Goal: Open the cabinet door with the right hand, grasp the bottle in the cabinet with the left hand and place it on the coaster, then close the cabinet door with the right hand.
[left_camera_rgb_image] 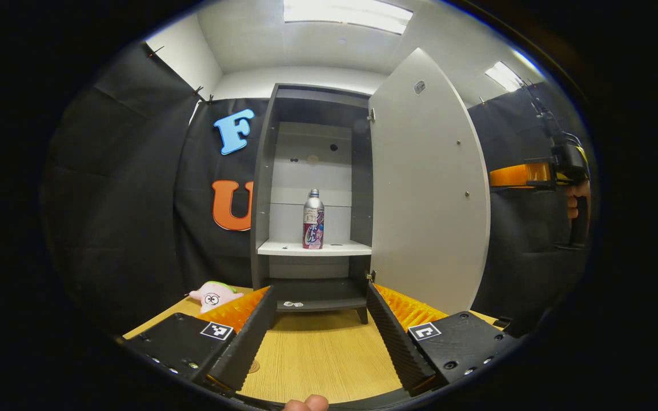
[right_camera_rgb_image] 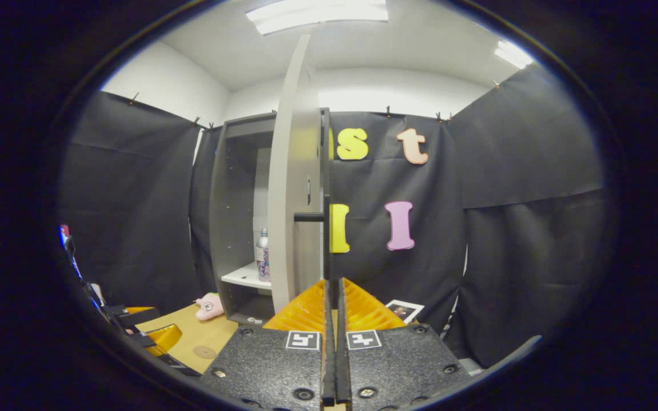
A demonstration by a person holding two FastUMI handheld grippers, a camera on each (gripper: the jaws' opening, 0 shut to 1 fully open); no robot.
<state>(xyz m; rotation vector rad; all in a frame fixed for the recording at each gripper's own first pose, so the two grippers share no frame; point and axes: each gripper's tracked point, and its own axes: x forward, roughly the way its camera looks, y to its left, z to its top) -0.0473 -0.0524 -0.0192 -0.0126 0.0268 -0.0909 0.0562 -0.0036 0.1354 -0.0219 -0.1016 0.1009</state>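
The grey cabinet [left_camera_rgb_image: 260,188] stands at the back of the wooden table with its door [left_camera_rgb_image: 429,188] swung wide to the right. A silver bottle [left_camera_rgb_image: 313,220] with a printed label stands upright on the white shelf [left_camera_rgb_image: 283,248]; it also peeks out beside the door [right_camera_rgb_image: 262,255]. My left gripper [left_camera_rgb_image: 320,291] is open, low over the table, well short of the cabinet and roughly in line with the bottle. My right gripper [right_camera_rgb_image: 332,283] is shut on the lower end of the black door handle [right_camera_rgb_image: 326,228]. The round coaster [right_camera_rgb_image: 204,352] lies on the table.
A pink plush toy [left_camera_rgb_image: 215,295] lies left of the cabinet's foot. A printed card [right_camera_rgb_image: 403,311] rests by the right wall. In the left gripper view, the right gripper [left_camera_rgb_image: 557,165] and its hand sit past the door's edge. The left gripper [right_camera_rgb_image: 152,334] is low left in the right gripper view.
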